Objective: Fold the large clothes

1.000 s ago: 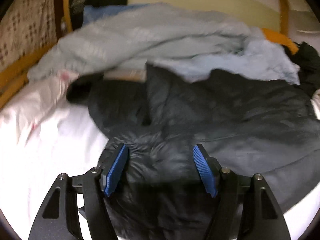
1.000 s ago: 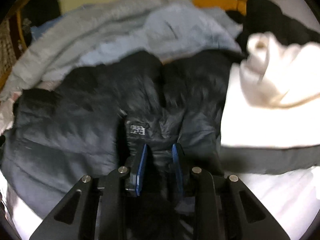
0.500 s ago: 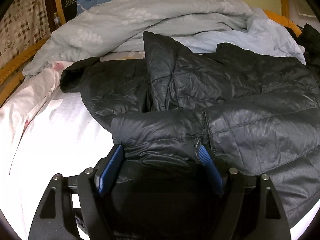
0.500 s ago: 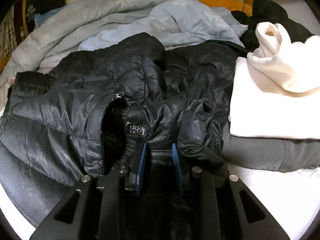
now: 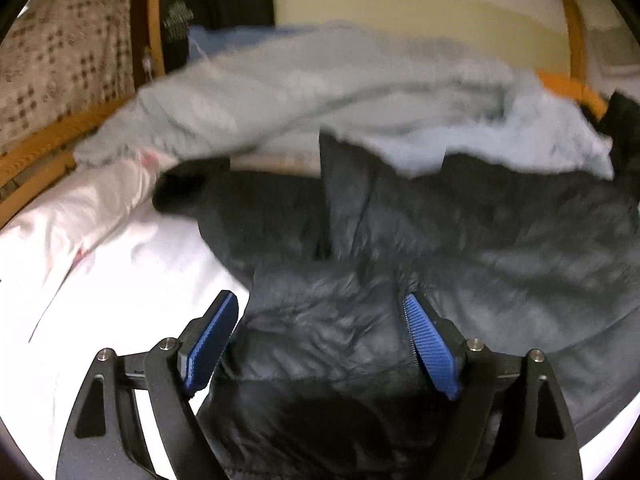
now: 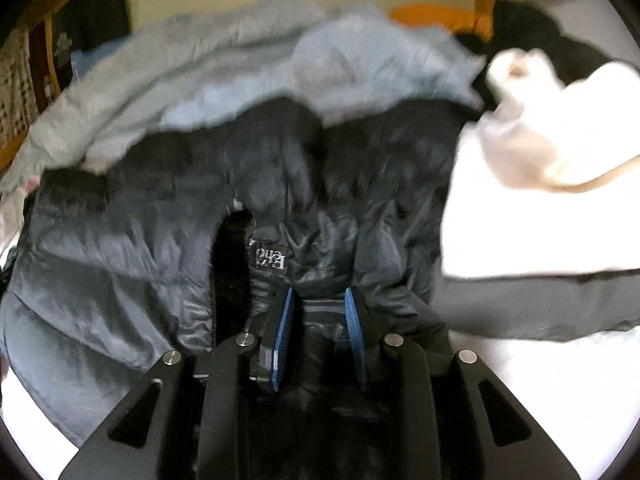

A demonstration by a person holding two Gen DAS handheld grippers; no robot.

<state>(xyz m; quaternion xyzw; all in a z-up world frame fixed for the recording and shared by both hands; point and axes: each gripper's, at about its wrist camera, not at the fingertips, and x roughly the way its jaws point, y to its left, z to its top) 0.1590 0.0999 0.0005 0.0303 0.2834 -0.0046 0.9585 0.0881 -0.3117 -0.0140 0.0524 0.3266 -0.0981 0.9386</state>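
Observation:
A dark grey quilted puffer jacket [image 5: 460, 248] lies spread on a white bed; it also shows in the right wrist view [image 6: 132, 256]. My left gripper [image 5: 320, 340] is open, its blue pads wide apart over the jacket's near edge, with fabric lying between them. My right gripper [image 6: 318, 336] is shut on the jacket at the collar, just below the brand label [image 6: 272, 260]. Both views are blurred by motion.
A pale grey-blue quilt [image 5: 320, 92] is bunched behind the jacket. A folded white garment on a grey one [image 6: 540, 200] lies to the right. White sheet [image 5: 100, 280] to the left, wooden bed frame [image 5: 36, 148] and a patterned pillow [image 5: 64, 52] far left.
The left gripper's pads have spread wider and pulled back from the jacket edge. Both cameras shifted, blurring the views. The right gripper keeps its hold on the collar.

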